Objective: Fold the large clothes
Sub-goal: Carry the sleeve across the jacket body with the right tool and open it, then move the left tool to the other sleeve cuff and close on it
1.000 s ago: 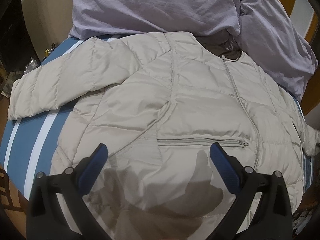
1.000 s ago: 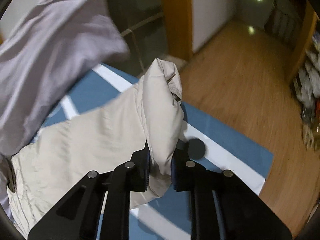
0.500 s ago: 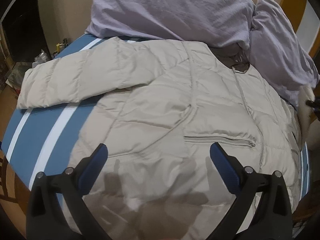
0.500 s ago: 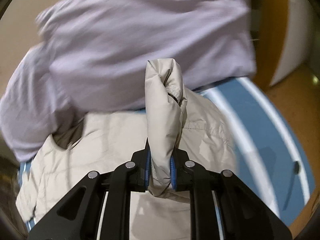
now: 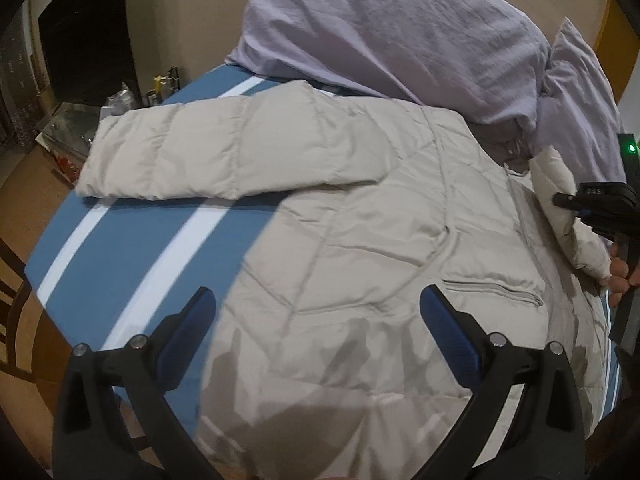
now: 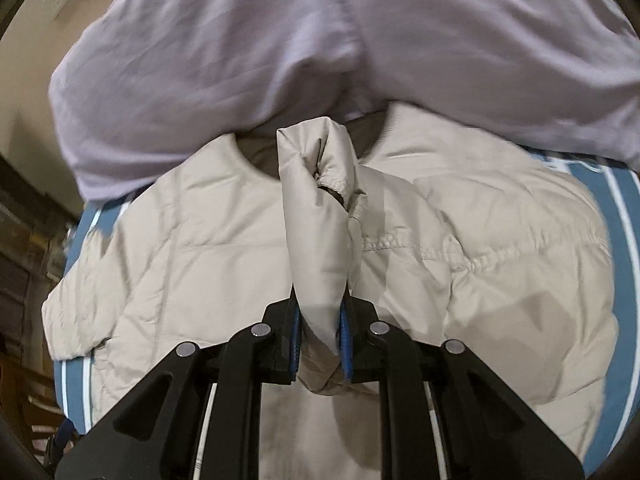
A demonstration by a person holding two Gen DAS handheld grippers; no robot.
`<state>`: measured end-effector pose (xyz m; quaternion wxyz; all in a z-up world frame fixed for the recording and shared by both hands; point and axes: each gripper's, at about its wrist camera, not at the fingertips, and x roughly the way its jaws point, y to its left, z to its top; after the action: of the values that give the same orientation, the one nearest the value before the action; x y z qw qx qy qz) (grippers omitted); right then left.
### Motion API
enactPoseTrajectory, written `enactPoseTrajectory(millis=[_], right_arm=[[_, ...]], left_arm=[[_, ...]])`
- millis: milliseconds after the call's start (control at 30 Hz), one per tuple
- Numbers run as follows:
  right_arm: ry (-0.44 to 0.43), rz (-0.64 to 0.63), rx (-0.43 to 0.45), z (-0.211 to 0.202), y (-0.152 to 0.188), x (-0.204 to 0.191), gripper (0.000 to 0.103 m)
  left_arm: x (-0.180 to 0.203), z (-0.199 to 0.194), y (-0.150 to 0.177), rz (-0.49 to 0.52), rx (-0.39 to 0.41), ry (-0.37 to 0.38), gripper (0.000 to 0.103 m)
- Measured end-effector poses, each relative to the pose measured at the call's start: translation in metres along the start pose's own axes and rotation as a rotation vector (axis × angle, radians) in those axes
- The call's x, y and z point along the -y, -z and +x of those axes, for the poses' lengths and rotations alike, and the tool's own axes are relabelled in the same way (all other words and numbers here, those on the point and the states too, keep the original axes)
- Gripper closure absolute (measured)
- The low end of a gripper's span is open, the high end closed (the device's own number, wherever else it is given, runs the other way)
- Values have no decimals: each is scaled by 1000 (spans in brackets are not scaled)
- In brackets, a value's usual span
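1. Fingers of the right gripper [image 6: 320, 344] are clamped on the cuff end of one sleeve [image 6: 316, 216] of the beige puffer jacket [image 5: 360, 240], held up over the jacket's chest.
2. Left gripper [image 5: 316, 320] hovers with fingers spread wide, holding nothing, above the hem.
3. Jacket lies front-up on the blue striped bedsheet [image 5: 120, 280], other sleeve [image 5: 208, 156] stretched sideways, collar near the lilac pillows [image 5: 400, 32].

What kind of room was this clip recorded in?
Most likely a bedroom: lavender pillows lie at the head of a blue striped bedsheet, with a beige puffer jacket spread over it and wooden flooring beside.
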<state>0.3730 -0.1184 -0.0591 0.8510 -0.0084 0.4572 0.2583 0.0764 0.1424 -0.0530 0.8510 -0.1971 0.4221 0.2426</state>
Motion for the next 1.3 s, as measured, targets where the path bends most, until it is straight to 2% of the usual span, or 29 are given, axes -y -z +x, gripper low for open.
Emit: enactPoseTrajectory(millis=[167,267,367,400,533,633,733,833,900,933,967,1033,1167,1300], right_arm=[[-9,-51,-22,16,1,-38,87],[30,-71,-63,37,9,-47,87],[34,-83,-84,46,19,-47,86],[35,-98,-82,46,20,-49,84],[-26,-130,-90,33,15,-52,66],[-72,-101,2,10,6,-43,63],[-24,-41,68,4,-3,-27,62],[67,15,71,13,-6,-8,61],[120,33,72,19,-4,0,48],[159,36,82,22,-2,2,38],[179,36,92,22,0,6,34],[203,37,91,29,2,8,31],[196,46,69,40,12,9,23],[232,-25,59,53,26,-6,21]], left_arm=[[-14,-2,-3,-19,14,-25,2],[-21,-2,-5,-32,18,-38,2],[-28,0,-6,-46,15,-49,2],[-31,1,-6,-52,12,-53,2],[-38,5,-10,-64,10,-69,2],[-45,6,-13,-76,16,-86,2],[-50,8,-17,-92,18,-99,2],[-56,8,-20,-102,25,-113,2],[-59,9,-22,-107,26,-121,2],[-60,10,-23,-110,25,-126,2],[-62,10,-24,-113,25,-130,2],[-65,10,-25,-118,24,-138,2],[-72,15,-25,-132,13,-153,2],[-84,19,-29,-163,4,-167,2]])
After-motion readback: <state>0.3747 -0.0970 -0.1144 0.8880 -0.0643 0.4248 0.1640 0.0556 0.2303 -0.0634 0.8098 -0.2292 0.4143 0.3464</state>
